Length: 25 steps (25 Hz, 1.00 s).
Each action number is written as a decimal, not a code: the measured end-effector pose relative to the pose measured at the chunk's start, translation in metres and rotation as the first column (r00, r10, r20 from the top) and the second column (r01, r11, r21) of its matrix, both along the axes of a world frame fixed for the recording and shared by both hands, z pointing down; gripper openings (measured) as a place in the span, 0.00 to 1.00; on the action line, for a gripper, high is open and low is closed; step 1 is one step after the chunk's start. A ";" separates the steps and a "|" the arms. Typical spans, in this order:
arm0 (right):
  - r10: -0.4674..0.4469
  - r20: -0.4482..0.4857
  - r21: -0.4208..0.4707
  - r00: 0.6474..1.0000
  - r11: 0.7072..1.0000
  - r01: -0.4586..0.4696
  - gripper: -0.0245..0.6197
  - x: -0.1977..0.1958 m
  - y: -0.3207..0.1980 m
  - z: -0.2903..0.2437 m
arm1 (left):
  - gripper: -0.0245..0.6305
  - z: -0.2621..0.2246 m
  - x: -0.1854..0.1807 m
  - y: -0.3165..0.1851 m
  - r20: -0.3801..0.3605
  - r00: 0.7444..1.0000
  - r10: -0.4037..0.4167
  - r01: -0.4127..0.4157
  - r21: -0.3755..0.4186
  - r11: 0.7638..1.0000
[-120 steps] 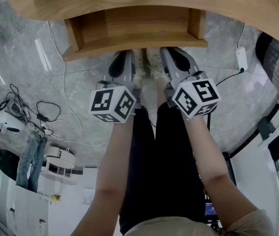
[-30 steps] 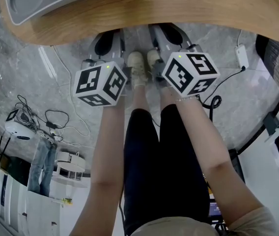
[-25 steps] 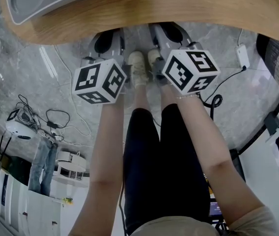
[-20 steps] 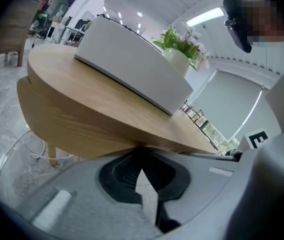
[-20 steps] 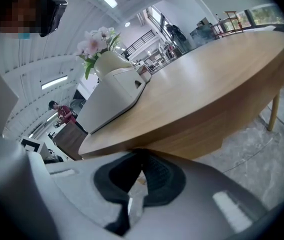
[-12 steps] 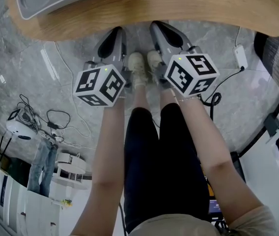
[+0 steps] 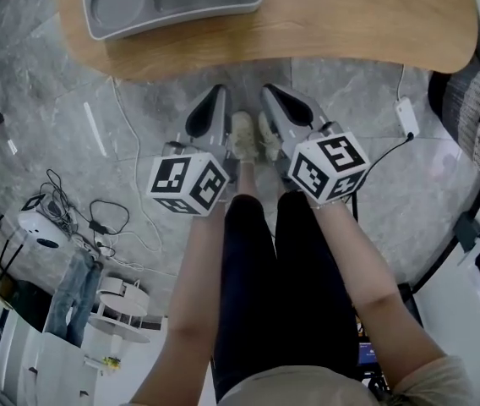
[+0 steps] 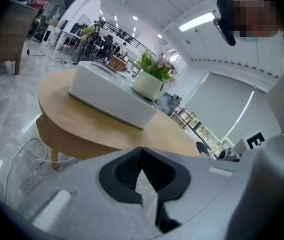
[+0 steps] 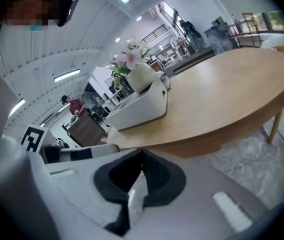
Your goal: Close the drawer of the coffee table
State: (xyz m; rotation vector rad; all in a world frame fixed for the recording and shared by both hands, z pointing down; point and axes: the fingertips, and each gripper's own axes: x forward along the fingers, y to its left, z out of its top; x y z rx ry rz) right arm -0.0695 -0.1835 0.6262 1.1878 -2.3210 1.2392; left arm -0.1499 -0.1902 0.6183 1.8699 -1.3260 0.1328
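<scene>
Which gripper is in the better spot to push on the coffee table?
It is nearly a tie, so either would do. The left gripper and right gripper hang side by side, level, both short of the coffee table edge, with their fingers shut and empty.

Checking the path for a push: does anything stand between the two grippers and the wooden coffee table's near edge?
Nothing visible does: only bare grey stone floor lies between the left gripper, the right gripper and the light wooden coffee table.
</scene>
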 end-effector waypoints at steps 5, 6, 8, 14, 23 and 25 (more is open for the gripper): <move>-0.025 -0.006 0.036 1.000 0.999 0.025 0.04 -0.003 0.001 -0.042 | 0.04 -0.041 -0.001 -0.007 -0.015 1.000 -0.004 0.005 0.048 0.999; -0.032 -0.006 0.045 0.999 0.998 0.032 0.04 -0.005 0.001 -0.051 | 0.04 -0.050 0.001 -0.006 -0.017 1.000 -0.003 0.003 0.048 0.999; -0.049 -0.009 0.059 0.999 0.997 0.049 0.04 -0.007 0.002 -0.068 | 0.04 -0.068 0.003 -0.001 -0.010 1.000 0.012 -0.012 0.047 0.999; -0.081 -0.010 0.088 0.997 0.993 0.081 0.04 -0.011 0.010 -0.126 | 0.04 -0.130 0.000 0.010 0.016 0.999 0.043 -0.044 0.090 0.995; -0.028 0.024 0.120 0.999 0.992 0.025 0.04 -0.002 0.016 -0.210 | 0.04 -0.208 0.004 0.013 0.039 0.996 0.077 -0.082 0.156 0.984; -0.028 0.028 0.139 0.999 0.990 0.023 0.04 -0.001 0.015 -0.228 | 0.04 -0.225 0.007 0.014 0.048 0.994 0.095 -0.101 0.168 0.981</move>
